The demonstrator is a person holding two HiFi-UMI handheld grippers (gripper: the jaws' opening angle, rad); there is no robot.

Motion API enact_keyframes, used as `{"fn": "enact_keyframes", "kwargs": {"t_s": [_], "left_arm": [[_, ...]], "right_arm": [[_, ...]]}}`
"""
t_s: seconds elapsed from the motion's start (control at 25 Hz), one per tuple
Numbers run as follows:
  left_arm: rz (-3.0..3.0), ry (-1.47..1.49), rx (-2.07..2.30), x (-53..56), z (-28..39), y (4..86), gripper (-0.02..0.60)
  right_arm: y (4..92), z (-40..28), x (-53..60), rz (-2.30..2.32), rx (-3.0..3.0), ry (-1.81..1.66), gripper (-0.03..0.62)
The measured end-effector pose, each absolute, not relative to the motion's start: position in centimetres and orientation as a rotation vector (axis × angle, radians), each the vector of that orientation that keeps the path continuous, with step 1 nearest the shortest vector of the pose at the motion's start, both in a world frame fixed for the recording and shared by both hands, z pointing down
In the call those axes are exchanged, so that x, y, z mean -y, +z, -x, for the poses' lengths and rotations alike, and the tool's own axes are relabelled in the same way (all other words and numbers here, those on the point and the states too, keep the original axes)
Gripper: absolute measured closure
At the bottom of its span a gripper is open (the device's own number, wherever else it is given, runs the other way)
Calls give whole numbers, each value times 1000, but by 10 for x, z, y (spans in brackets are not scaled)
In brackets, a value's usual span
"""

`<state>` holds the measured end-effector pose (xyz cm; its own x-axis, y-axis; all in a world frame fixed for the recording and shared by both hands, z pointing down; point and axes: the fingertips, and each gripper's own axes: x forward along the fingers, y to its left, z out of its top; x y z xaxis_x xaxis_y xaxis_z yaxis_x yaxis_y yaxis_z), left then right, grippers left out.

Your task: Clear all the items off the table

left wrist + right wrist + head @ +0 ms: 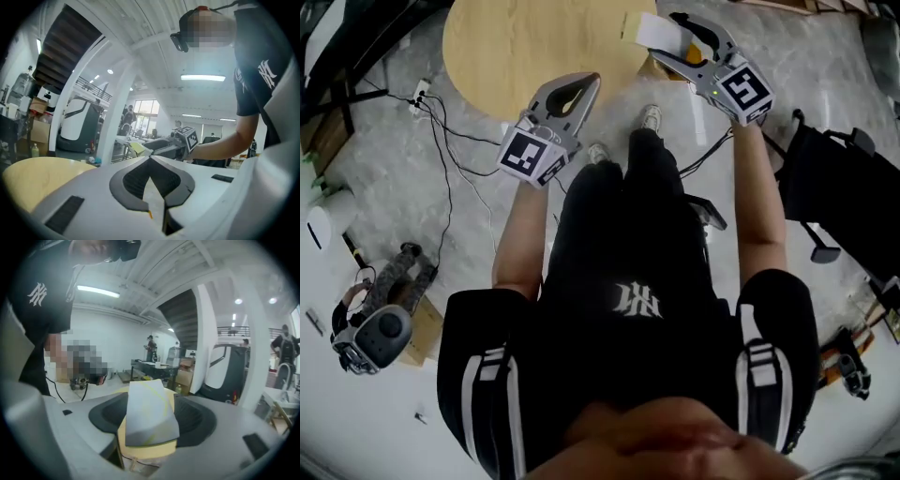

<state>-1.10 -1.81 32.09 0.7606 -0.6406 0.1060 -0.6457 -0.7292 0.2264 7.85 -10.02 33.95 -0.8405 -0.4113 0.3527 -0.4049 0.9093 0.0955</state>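
The round wooden table (534, 47) lies ahead of me, its top bare where it shows. My right gripper (667, 39) hangs over the table's right edge, shut on a small box (649, 31) with a white top and yellow sides. In the right gripper view the box (147, 416) fills the gap between the dark pads (197, 420). My left gripper (589, 82) is at the table's near edge, its tips touching and nothing between them. The left gripper view shows those shut jaws (150, 159), the tabletop (42, 173) at left, and the right gripper (185, 138) with the box (136, 149).
Cables (441, 141) and a power strip (420, 91) lie on the floor left of the table. A headset (375, 337) rests on a cardboard box at lower left. A black chair (844, 187) stands at right. My own legs and shoes (649, 117) are below the table edge.
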Motion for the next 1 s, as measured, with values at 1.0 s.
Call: {"fn": "enact_keyframes", "kwargs": {"t_s": [1.0], "left_arm": [[-2713, 273, 887, -16, -225, 575, 569]], "right_arm": [[711, -318, 123, -1046, 2541, 320, 279]]}}
